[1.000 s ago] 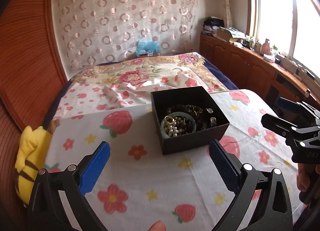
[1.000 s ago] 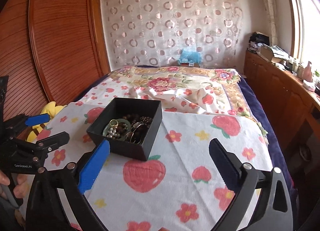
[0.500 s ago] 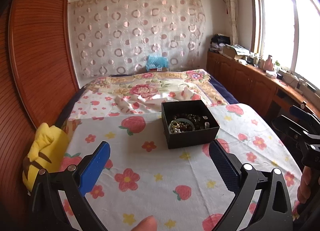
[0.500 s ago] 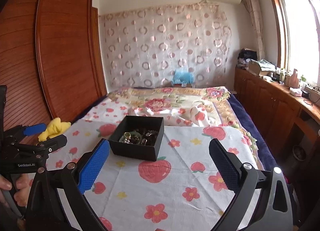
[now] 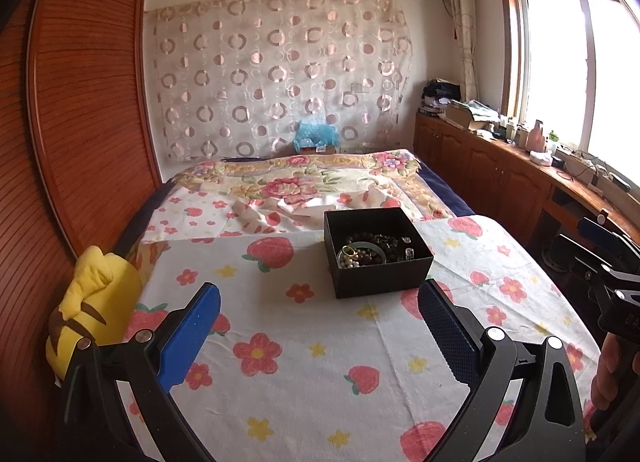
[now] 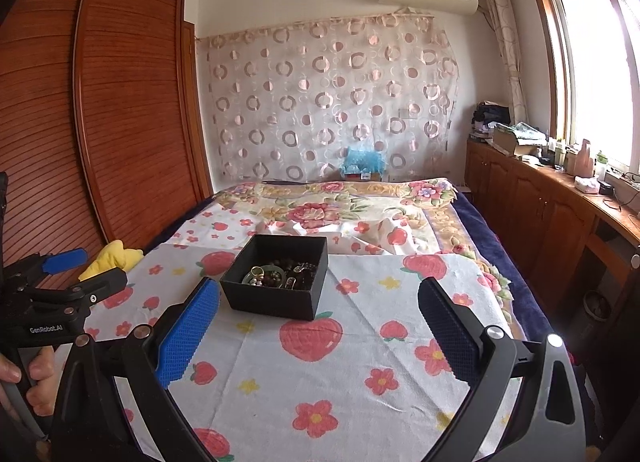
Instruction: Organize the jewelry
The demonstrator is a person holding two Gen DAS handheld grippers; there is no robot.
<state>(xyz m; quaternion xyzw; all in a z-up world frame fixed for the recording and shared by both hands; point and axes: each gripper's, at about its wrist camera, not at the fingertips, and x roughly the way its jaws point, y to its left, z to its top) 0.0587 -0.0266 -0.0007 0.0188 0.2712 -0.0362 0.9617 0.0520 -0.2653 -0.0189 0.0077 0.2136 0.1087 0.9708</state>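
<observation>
Box: black jewelry box [image 5: 378, 252] sitting on strawberry-print cloth [image 5: 320, 342], at 12 o'clock.
Left gripper [image 5: 320, 310]: fingers gaping wide, gripping nothing.
Right gripper [image 6: 320, 310]: likewise.

black box of jewelry on the flowered bed, our left gripper [image 5: 318, 316] wide apart and empty.

we see the open black box [image 5: 378, 252] on the strawberry-print cloth [image 5: 304, 342], ahead of our blue pads [image 5: 188, 338], holding dark beads, pearls and a pale green bangle [image 5: 362, 248]. a yellow plush [image 5: 94, 302] sits at the bed's left edge; our right gripper [image 5: 596, 254] shows at the right edge, its opening unclear.
</observation>
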